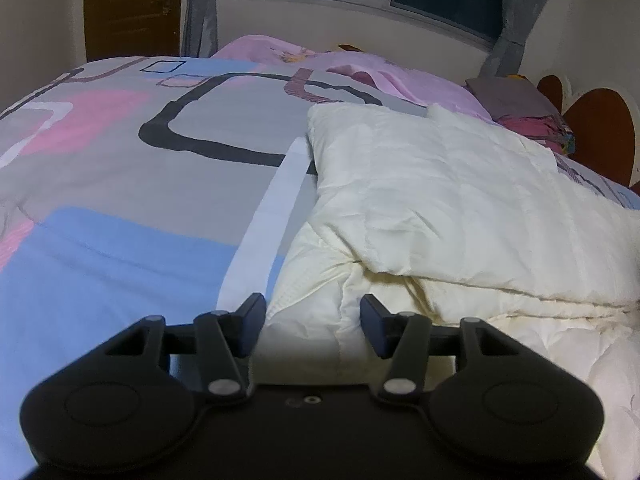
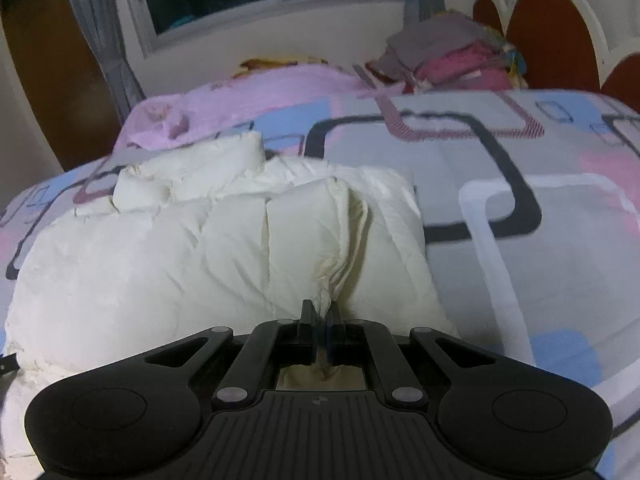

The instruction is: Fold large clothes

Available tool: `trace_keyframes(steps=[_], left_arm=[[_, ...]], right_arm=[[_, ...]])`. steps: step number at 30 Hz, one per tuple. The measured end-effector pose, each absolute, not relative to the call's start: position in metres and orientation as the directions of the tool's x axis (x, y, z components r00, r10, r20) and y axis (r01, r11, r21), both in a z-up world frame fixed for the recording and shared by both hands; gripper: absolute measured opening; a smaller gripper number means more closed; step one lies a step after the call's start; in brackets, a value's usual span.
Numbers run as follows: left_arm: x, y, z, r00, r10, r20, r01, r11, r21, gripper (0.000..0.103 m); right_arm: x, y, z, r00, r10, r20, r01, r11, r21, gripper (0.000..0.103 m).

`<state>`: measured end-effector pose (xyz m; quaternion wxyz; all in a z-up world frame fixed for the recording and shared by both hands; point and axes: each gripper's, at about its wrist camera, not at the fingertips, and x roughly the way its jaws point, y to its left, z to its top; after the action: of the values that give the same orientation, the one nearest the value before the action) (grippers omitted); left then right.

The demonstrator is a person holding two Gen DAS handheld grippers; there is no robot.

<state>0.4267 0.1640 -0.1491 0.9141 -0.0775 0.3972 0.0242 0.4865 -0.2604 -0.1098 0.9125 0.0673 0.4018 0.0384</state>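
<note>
- On the patterned bedspread (image 1: pixel 120 208), a cream padded garment (image 1: pixel 460 208) is lying partly folded.
- Right gripper (image 2: pixel 322 316) is pinching a bunched fold of the garment, jaws clamped together on it.
- Left gripper (image 1: pixel 314 320) is hovering at the garment's near edge, jaws standing apart, fabric between them unpressed.
- A white strap (image 1: pixel 272 208) is trailing across the bedspread beside the garment.

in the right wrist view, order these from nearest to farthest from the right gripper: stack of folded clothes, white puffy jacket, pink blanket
1. white puffy jacket, pinched in the right gripper jaws
2. pink blanket, beyond the jacket, left of centre
3. stack of folded clothes, far right by the headboard
</note>
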Motion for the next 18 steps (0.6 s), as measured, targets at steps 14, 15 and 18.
trace_keyframes(steps=[14,15,18], left_arm=[[0.482,0.116,-0.097,0.791,-0.161,-0.59,0.078,0.983,-0.163,0.055],[0.494,0.109,-0.106,0.781,-0.156,-0.605,0.081,0.986,-0.148,0.055],[0.518,0.104,-0.142,0.735,-0.084,-0.673,0.039,0.996,-0.082,0.061]], right_arm=[[0.525,-0.249,-0.097,0.746,0.099,-0.659,-0.062,0.995,0.079,0.03],[0.535,-0.249,-0.105,0.732,0.092,-0.675,-0.056,0.996,0.075,0.03],[0.556,-0.25,-0.133,0.677,0.102,-0.729,-0.075,0.995,0.069,0.03]])
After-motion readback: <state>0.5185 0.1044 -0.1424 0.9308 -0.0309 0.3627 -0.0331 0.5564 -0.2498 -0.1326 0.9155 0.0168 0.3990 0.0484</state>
